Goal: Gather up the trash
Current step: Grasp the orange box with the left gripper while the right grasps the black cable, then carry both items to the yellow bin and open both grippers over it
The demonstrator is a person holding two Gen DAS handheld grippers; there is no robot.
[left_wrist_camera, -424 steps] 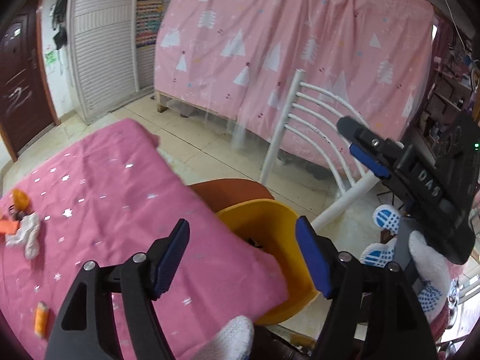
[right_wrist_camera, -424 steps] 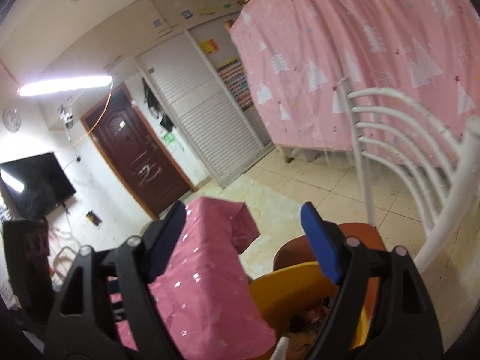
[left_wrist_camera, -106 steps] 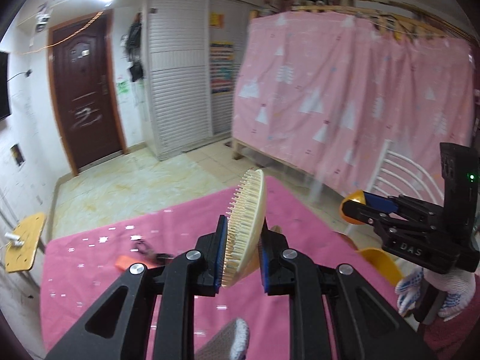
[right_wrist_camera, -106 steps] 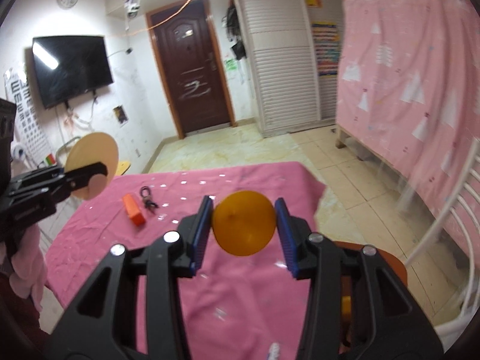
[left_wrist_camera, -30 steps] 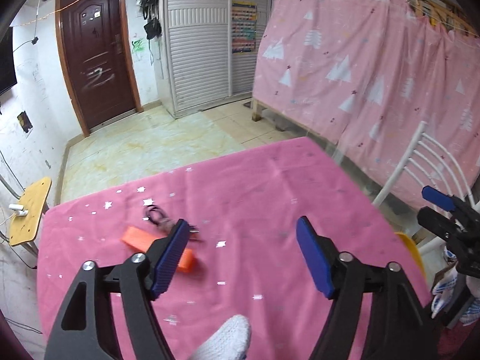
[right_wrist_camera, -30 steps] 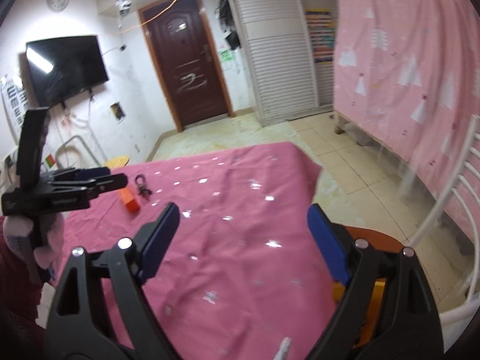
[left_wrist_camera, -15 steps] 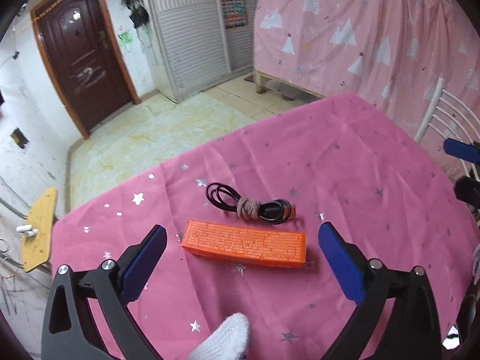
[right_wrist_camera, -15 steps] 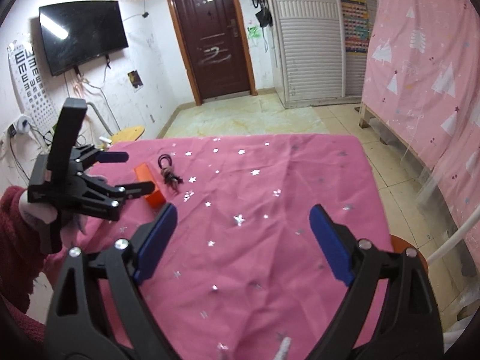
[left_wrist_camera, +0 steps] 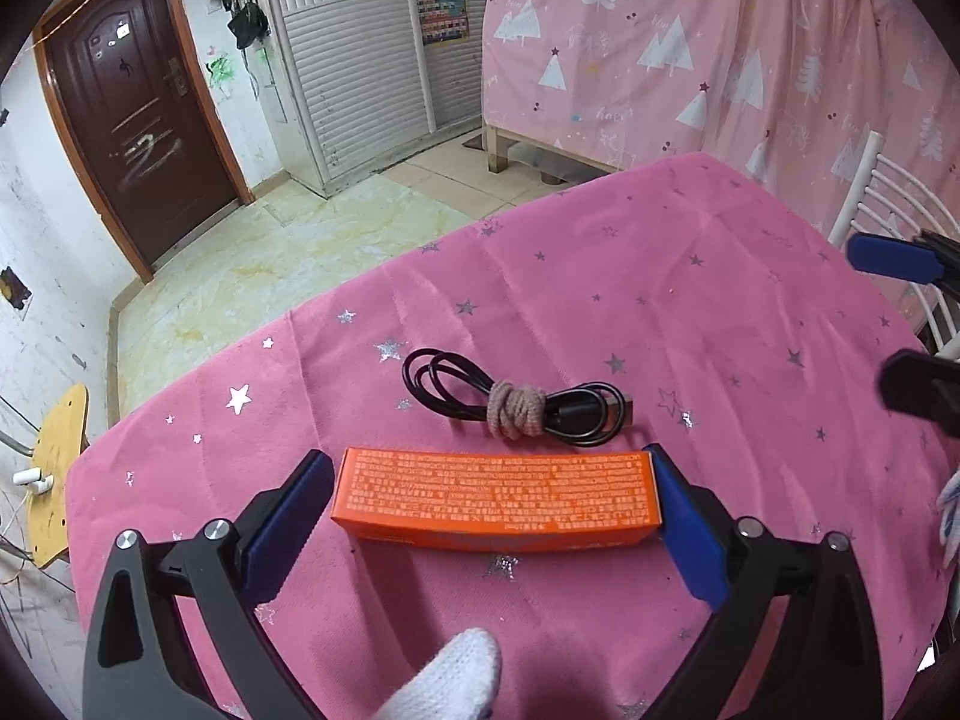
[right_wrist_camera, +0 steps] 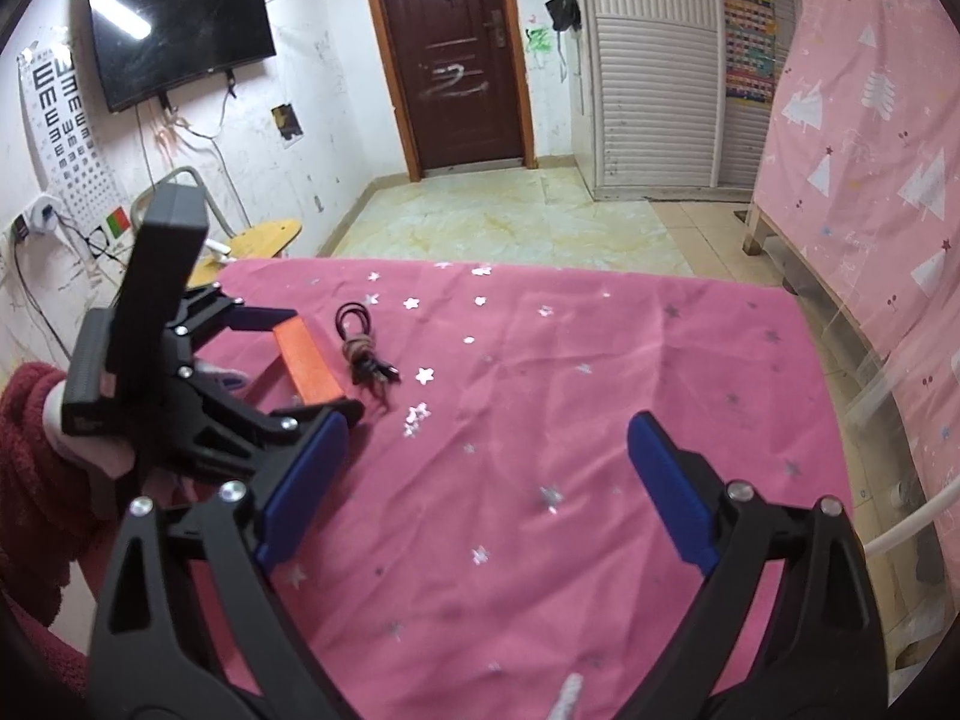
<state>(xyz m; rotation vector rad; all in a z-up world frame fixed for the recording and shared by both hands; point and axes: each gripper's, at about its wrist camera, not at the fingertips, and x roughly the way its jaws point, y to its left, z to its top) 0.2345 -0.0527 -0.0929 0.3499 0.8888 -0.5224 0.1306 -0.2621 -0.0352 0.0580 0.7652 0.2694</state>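
An orange box (left_wrist_camera: 498, 499) lies flat on the pink star-print tablecloth (left_wrist_camera: 690, 312). My left gripper (left_wrist_camera: 489, 510) is open, with its blue pads on either side of the box's two short ends; the right pad looks close to or touching the box, the left stands apart. The box also shows in the right wrist view (right_wrist_camera: 306, 363), between the left gripper's fingers (right_wrist_camera: 264, 318). My right gripper (right_wrist_camera: 480, 492) is open and empty above the cloth, to the right of the box.
A coiled black cable tied with a pinkish hair band (left_wrist_camera: 516, 405) lies just beyond the box, also seen in the right wrist view (right_wrist_camera: 363, 354). A white chair (left_wrist_camera: 900, 222) stands at the table's right side. A yellow stool (left_wrist_camera: 57, 474) stands left of the table.
My left gripper has dropped lower and moved forward, so its open fingers now straddle the orange box. The right gripper has held about the same place above the cloth.
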